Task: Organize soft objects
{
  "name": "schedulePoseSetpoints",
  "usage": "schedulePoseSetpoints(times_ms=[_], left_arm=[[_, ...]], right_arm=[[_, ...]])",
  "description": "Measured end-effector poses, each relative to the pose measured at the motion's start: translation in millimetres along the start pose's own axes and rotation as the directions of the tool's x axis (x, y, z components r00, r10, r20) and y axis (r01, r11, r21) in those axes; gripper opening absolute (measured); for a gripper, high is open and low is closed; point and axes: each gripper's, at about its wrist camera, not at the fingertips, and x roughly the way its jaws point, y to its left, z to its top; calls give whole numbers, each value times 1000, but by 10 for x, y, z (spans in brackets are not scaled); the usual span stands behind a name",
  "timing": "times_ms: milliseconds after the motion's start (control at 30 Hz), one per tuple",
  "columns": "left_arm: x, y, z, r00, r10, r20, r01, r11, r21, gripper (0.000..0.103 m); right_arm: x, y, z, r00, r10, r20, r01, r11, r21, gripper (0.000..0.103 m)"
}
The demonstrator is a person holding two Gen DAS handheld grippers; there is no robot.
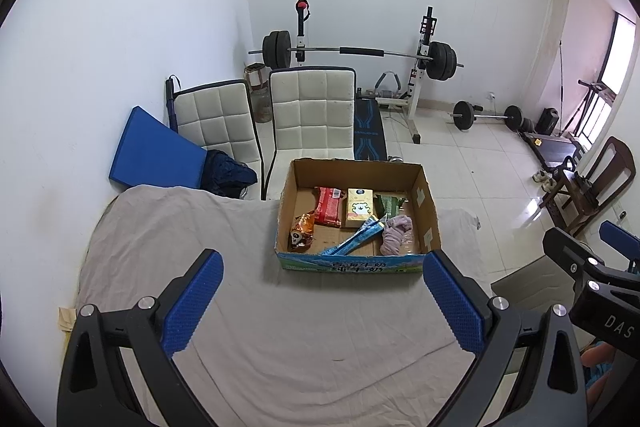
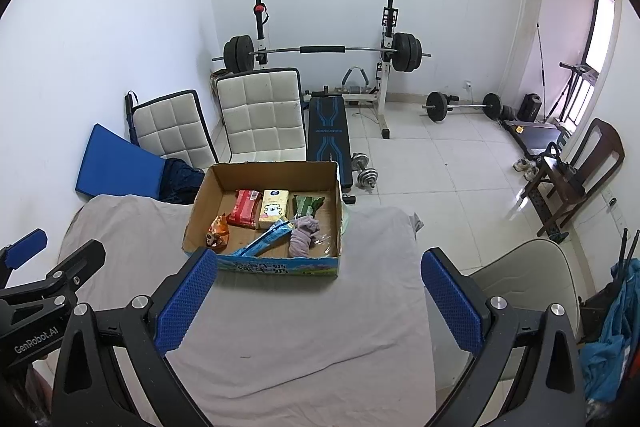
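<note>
An open cardboard box [image 1: 428, 205] stands at the far edge of the cloth-covered table [image 1: 180, 227]. Inside lie a red packet [image 1: 329, 206], a yellow tissue pack [image 1: 359, 207], an orange snack bag [image 1: 302, 231], a blue packet [image 1: 356, 241], a green packet [image 1: 390, 203] and a lilac cloth [image 1: 394, 233]. The box also shows in the right wrist view [image 2: 200, 211]. My left gripper [image 1: 322, 269] is open and empty, a little short of the box. My right gripper [image 2: 320, 271] is open and empty at the box's near wall.
Two white padded chairs [image 1: 312, 111] and a blue mat [image 1: 152, 151] stand behind the table. A barbell rack [image 1: 356, 53], a bench [image 2: 328, 135] and dumbbells [image 2: 366, 171] are on the tiled floor. A beige chair [image 2: 524, 279] stands right of the table.
</note>
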Motion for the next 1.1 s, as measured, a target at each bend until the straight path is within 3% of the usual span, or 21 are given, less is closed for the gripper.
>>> schedulePoseSetpoints(times_ms=[1100], left_arm=[[-3,14,36,1000,10,20,-10,1000,-12,102]], right_arm=[[-60,49,32,1000,-18,18,18,1000,-3,103]])
